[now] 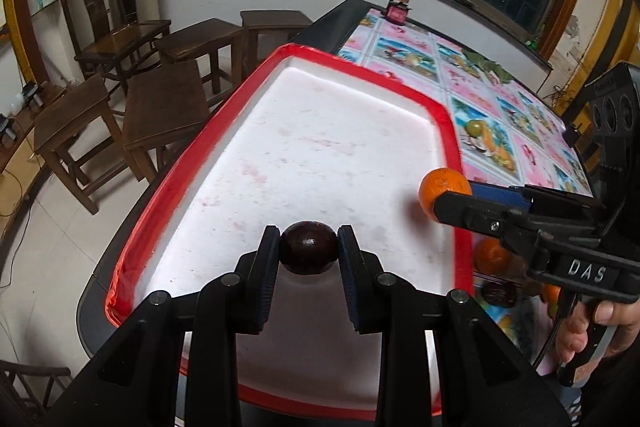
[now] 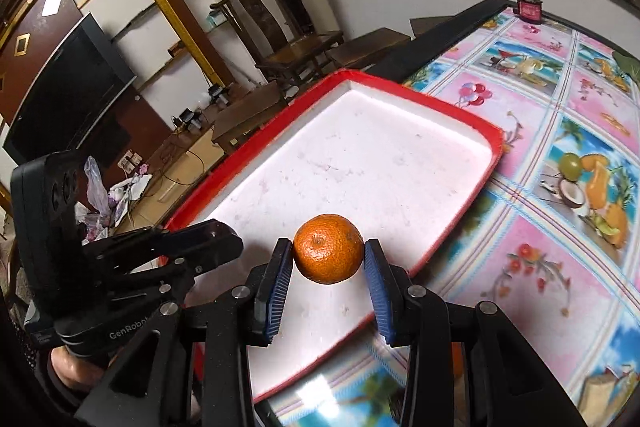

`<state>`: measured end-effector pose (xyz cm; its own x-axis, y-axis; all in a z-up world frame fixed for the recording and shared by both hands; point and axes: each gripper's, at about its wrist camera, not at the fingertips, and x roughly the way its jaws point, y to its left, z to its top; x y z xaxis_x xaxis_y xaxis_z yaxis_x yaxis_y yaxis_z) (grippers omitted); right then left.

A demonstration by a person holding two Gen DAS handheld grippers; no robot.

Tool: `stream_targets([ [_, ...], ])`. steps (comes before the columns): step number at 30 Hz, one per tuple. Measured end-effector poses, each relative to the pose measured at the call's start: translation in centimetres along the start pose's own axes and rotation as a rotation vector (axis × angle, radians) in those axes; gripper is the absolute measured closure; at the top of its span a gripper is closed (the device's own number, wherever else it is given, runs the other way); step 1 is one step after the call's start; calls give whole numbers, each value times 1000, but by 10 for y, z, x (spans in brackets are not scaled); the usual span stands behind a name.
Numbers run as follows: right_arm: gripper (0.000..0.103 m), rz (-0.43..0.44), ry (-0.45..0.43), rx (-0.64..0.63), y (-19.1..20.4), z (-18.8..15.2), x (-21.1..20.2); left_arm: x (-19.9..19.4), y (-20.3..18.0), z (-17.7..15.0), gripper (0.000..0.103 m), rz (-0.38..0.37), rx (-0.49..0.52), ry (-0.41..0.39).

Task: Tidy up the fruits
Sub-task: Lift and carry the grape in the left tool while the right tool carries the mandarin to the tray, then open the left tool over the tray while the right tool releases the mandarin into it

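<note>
Patterned tablecloth [image 2: 532, 259] under a white tray with red rim [image 1: 448, 123]. Above the tray, right gripper [image 2: 328, 259] clamped on an orange [image 2: 328, 249], left gripper [image 1: 308, 247] clamped on a dark plum [image 1: 308, 247]. More fruit [image 1: 494, 255] on the cloth just beside the tray.

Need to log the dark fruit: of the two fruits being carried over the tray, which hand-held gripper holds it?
The left hand-held gripper holds the dark purple fruit; the right hand-held gripper holds the orange.
</note>
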<state>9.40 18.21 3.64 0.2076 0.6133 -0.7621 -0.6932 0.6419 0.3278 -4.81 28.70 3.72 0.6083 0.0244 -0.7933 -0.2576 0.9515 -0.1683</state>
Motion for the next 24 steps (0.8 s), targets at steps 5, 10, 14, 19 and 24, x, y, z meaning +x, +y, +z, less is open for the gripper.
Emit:
stream_targets([
  [5,66,-29,31,-59,10,-5,20,4,6,-2,76,13,1,2],
  [10,65,-53,54,-108,21,-12,36,10,12,-3,76,11,-13,19],
  [14,63,-60,41,-129,25,-15,37,13,13,-5,76,9,-21,19],
  [19,55,-52,45,-114,23,-16,34,12,15,-5,75,2,-48,15],
  [24,43,-30,11,-119,28,-18,17,8,15,-5,48,-11,-78,3],
])
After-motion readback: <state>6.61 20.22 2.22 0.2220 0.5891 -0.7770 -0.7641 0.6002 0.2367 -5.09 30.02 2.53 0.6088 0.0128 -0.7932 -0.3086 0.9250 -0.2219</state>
